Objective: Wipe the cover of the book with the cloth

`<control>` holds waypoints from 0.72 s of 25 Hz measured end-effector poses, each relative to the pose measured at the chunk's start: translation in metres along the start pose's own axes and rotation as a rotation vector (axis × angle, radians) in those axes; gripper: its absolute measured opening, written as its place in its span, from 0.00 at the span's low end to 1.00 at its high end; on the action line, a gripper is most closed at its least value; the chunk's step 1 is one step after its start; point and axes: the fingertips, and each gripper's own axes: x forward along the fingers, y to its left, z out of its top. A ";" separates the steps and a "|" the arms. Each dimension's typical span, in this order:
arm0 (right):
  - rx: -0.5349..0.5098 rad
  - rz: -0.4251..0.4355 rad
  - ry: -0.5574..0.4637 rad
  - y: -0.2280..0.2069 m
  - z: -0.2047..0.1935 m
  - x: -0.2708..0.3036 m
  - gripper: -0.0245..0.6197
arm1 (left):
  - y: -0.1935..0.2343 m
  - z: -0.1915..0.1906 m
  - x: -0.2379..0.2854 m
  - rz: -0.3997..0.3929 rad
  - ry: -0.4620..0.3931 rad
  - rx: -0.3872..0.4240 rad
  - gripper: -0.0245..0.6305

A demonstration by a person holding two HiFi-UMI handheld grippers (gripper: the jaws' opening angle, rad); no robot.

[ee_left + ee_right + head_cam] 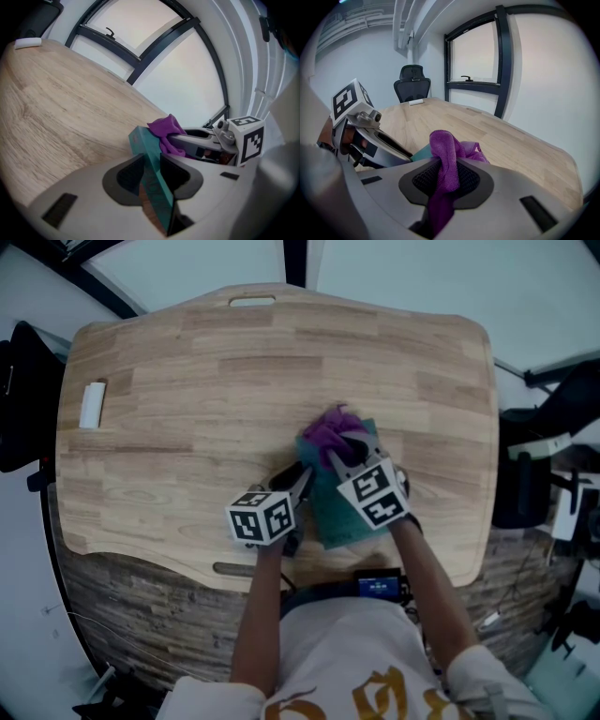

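A teal book [336, 507] lies near the table's front edge, its far end under a bunched purple cloth [330, 430]. My left gripper [302, 476] is shut on the book [151, 165], clamping its edge between the jaws. My right gripper [349, 448] is shut on the purple cloth [446, 164], which it presses onto the book's far end. In the left gripper view the cloth [167, 129] sits at the book's far corner beside my right gripper [199, 140]. A sliver of teal book [421, 153] shows under the cloth in the right gripper view.
The wooden table [234, 381] has a cut-out handle slot [251, 302] at its far edge. A small white block [92, 404] lies at the far left. A black office chair [411, 82] stands beyond the table. Equipment stands at the right [544, 474].
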 end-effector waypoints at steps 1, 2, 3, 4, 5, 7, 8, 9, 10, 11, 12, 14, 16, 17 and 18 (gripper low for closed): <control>-0.002 0.001 -0.002 0.002 0.000 0.000 0.13 | 0.000 0.000 0.000 0.001 0.000 0.001 0.21; -0.002 0.003 -0.004 0.004 0.000 0.000 0.13 | 0.000 0.000 0.000 0.002 0.000 0.001 0.21; -0.002 0.006 -0.005 0.006 0.000 0.000 0.13 | 0.001 0.000 0.000 0.002 0.000 0.001 0.21; -0.002 0.009 -0.007 0.008 0.000 0.000 0.13 | 0.001 0.000 0.000 0.003 0.000 0.001 0.21; -0.004 0.013 -0.007 0.010 0.000 0.000 0.13 | 0.001 0.000 0.000 0.004 0.000 0.000 0.21; -0.009 0.020 -0.008 0.014 -0.001 -0.001 0.13 | 0.001 0.000 0.000 0.004 0.000 0.001 0.21; -0.011 0.022 -0.009 0.016 -0.002 -0.001 0.13 | 0.001 0.000 0.000 0.004 -0.001 0.001 0.21; -0.012 0.023 -0.011 0.017 -0.002 -0.002 0.13 | 0.002 0.000 0.000 0.004 -0.002 0.001 0.21; -0.014 0.023 -0.013 0.019 -0.003 -0.002 0.13 | 0.002 0.000 0.000 0.004 -0.002 0.001 0.21; -0.015 0.025 -0.013 0.020 -0.004 -0.002 0.13 | 0.002 0.000 0.001 0.003 -0.003 0.000 0.21; -0.016 0.027 -0.012 0.021 -0.005 -0.002 0.13 | 0.002 0.000 0.001 0.003 -0.003 0.000 0.21; -0.020 0.031 -0.010 0.024 -0.006 -0.003 0.13 | 0.003 0.000 0.001 0.003 -0.002 -0.001 0.21; -0.021 0.033 -0.010 0.027 -0.008 -0.005 0.13 | 0.003 0.000 0.001 0.003 -0.002 -0.001 0.21; -0.019 0.033 -0.012 0.029 -0.009 -0.006 0.13 | 0.003 0.000 0.001 0.004 -0.002 0.000 0.21; -0.015 0.034 -0.014 0.030 -0.010 -0.007 0.13 | 0.003 0.000 0.001 0.004 -0.002 -0.001 0.21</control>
